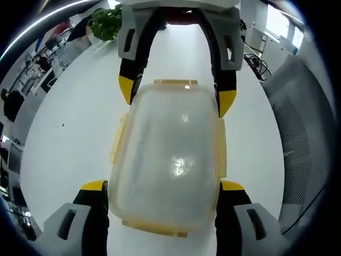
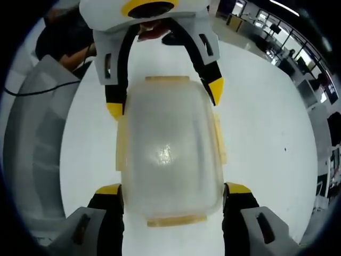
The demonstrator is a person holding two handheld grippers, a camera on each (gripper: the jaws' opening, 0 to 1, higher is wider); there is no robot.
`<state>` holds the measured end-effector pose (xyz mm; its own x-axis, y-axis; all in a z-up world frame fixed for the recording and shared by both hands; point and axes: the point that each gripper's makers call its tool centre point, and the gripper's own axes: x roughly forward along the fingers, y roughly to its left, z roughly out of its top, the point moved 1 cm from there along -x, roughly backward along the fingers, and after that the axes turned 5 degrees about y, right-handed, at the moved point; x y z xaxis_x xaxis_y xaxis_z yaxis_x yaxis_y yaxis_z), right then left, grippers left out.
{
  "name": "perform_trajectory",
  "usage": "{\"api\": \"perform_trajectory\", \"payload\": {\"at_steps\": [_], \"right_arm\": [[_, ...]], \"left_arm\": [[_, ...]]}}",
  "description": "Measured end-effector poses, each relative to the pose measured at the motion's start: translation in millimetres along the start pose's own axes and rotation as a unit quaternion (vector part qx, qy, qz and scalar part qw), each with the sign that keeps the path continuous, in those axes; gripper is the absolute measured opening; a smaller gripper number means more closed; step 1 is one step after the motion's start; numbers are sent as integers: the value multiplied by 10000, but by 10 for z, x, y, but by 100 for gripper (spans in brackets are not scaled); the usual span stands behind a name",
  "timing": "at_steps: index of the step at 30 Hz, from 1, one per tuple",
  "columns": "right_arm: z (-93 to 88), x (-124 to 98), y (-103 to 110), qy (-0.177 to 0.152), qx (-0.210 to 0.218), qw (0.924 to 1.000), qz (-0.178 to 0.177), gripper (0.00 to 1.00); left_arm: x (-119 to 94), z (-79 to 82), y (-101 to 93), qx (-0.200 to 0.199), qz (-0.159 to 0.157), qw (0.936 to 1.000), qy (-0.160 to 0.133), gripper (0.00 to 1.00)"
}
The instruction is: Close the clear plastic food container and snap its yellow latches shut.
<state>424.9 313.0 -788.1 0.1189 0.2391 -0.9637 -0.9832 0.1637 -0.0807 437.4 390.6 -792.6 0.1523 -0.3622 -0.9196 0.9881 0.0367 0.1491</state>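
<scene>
Your left gripper (image 1: 162, 186) rises from the bottom of the left gripper view, its yellow-tipped jaws spread wide on either side of the container's near end. I judge them beside the walls, though actual contact is hard to tell.

From largest to smallest:

- White table (image 1: 69, 133), a broad bare surface under everything.
- Grey chair back (image 1: 303, 144) to one side of the table.
- Container (image 1: 168, 154), clear plastic with its lid (image 1: 176, 133) already lying on top. It sits on the table between your two grippers, its long axis running straight from one gripper to the other.
- Your right gripper (image 1: 176, 98), facing you at the far end, jaws also wide and straddling the container's corners. In the right gripper view, the same container (image 2: 168, 154) lies between the right gripper (image 2: 173, 194) and the left gripper (image 2: 165, 98).
- Yellow latches (image 1: 175, 82), one on each of the four edges. They appear flared outward, likely unsnapped.
- Green plant (image 1: 106, 21) at the far table edge.

Each gripper is nearest one end latch; the side latches lie midway between both.
</scene>
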Motion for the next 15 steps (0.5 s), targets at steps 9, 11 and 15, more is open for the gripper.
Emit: {"api": "perform_trajectory", "payload": {"at_steps": [9, 11, 15], "right_arm": [[8, 4, -103, 1, 7, 10000, -17, 76], [9, 6, -120, -10, 8, 10000, -18, 76], [15, 9, -151, -2, -6, 10000, -16, 76]], "left_arm": [[16, 12, 111, 4, 6, 10000, 8, 83], [18, 13, 126, 2, 8, 10000, 4, 83], [24, 12, 156, -3, 11, 10000, 8, 83]]}}
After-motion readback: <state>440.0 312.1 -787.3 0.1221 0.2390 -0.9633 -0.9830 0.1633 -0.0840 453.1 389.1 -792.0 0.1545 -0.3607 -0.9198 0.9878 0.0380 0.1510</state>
